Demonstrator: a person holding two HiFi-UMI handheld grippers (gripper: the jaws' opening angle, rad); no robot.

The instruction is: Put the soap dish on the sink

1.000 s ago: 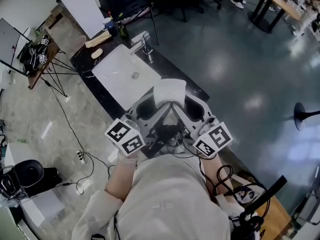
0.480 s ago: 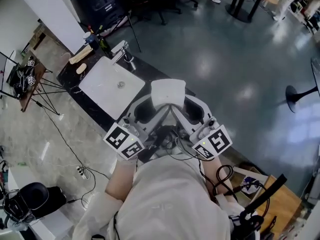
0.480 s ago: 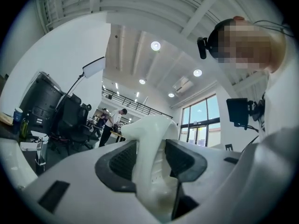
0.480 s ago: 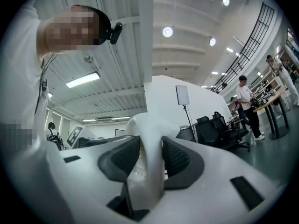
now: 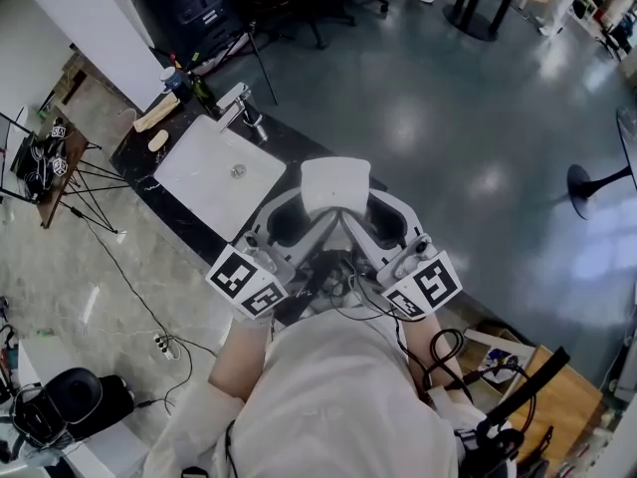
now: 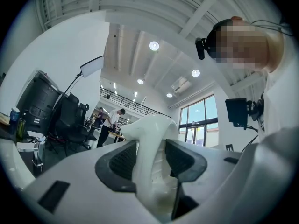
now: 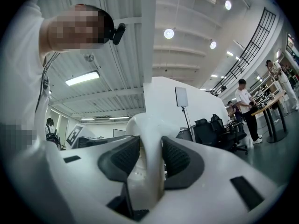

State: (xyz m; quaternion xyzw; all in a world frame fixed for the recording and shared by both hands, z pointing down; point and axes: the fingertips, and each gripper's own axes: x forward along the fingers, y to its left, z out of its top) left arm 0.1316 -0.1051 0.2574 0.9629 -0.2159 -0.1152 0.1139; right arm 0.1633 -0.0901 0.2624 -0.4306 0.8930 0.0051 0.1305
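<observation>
In the head view the white soap dish [image 5: 335, 181] is held up in front of the person, above the right end of the black counter [image 5: 171, 207]. My left gripper [image 5: 291, 217] is shut on the dish's left side and my right gripper [image 5: 384, 217] on its right side. The left gripper view shows the dish's white rim [image 6: 148, 141] pinched between the dark pads [image 6: 122, 161] of the left gripper [image 6: 152, 162]. The right gripper view shows the same rim [image 7: 148, 139] clamped by the right gripper [image 7: 145, 161]. The white sink basin [image 5: 219, 172] lies to the dish's upper left.
A chrome tap [image 5: 239, 98] stands at the sink's far edge. Bottles [image 5: 194, 83] and a wooden brush [image 5: 159, 116] sit on the counter's far end. A tripod [image 5: 90, 182], cables and a power strip [image 5: 159, 343] are on the floor at left.
The sink and counter have slid left and up in the head view. Both grippers keep the same hold on the dish between them.
</observation>
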